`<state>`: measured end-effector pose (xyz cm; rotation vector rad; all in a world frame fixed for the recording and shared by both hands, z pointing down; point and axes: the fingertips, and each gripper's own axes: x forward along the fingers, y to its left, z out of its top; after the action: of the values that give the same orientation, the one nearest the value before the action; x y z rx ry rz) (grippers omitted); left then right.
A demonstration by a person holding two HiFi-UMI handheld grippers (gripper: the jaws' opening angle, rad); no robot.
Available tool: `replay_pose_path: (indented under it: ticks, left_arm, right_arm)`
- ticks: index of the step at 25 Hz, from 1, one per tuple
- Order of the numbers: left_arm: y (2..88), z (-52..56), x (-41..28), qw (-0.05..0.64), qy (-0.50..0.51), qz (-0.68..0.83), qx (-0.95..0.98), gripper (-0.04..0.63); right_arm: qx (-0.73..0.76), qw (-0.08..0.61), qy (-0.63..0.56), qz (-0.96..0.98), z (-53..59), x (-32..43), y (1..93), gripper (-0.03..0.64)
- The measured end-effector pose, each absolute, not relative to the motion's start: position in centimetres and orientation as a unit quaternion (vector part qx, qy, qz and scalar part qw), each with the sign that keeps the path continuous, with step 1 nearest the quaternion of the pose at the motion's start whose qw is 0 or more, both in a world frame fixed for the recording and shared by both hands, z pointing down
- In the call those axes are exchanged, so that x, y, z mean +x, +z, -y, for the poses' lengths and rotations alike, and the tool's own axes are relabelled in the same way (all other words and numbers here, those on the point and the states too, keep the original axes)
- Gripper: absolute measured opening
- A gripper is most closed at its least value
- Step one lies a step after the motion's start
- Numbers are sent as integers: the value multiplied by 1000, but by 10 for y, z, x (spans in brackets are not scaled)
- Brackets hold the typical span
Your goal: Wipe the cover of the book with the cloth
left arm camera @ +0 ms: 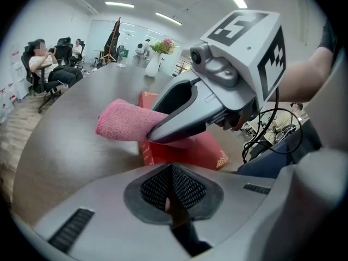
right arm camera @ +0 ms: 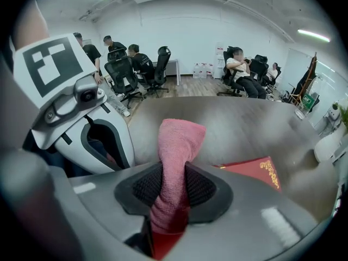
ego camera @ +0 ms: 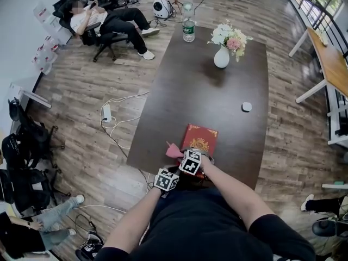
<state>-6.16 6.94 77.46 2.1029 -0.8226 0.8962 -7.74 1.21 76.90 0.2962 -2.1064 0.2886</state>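
A red book (ego camera: 201,138) with gold ornament lies on the dark table (ego camera: 217,97) near its front edge. My right gripper (ego camera: 184,154) hovers over the book's near left corner, shut on a pink cloth (ego camera: 173,150) that sticks out to the left. In the right gripper view the cloth (right arm camera: 177,145) runs up between the jaws of this gripper (right arm camera: 174,188), with the book (right arm camera: 256,171) to the right. My left gripper (ego camera: 166,179) sits just in front of the table edge. In its own view the left gripper (left arm camera: 173,188) is shut on nothing, facing the cloth (left arm camera: 122,122) and the book (left arm camera: 187,150).
A white vase of flowers (ego camera: 222,55), a water bottle (ego camera: 188,30) and a small white object (ego camera: 247,106) stand farther back on the table. A person sits in an office chair (ego camera: 109,22) at the far left. A power strip (ego camera: 107,112) and cables lie on the floor.
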Motion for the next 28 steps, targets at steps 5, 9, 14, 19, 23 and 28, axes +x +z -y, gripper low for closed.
replay_pose_path:
  ticks: [5,9,14,19,23,28]
  left_arm:
    - [776,-70,-63,350,345,318,811,-6]
    - [776,-69,-64,350,345,318,811,-6]
    - [775,-71,-64,349,345,321,810,-6]
    - [776,-69,-63,351,345,324,808,-6]
    - [778,-69,-61,351,345,327,807,-6]
    - [779,-71,-59,350,344,331,806,-6]
  right_arm:
    - [124,479,123,860,-16,-76,777,120]
    - [121,475,127,863,-16,-77,772,120]
    - [122,473,127,863,-19,-74,774,120]
    - [122,471,129,864,-17,-68,773,120]
    - [123,475,122,863,-18,-59,780,120]
    - [123,478,126,861,-23,-50,782,120]
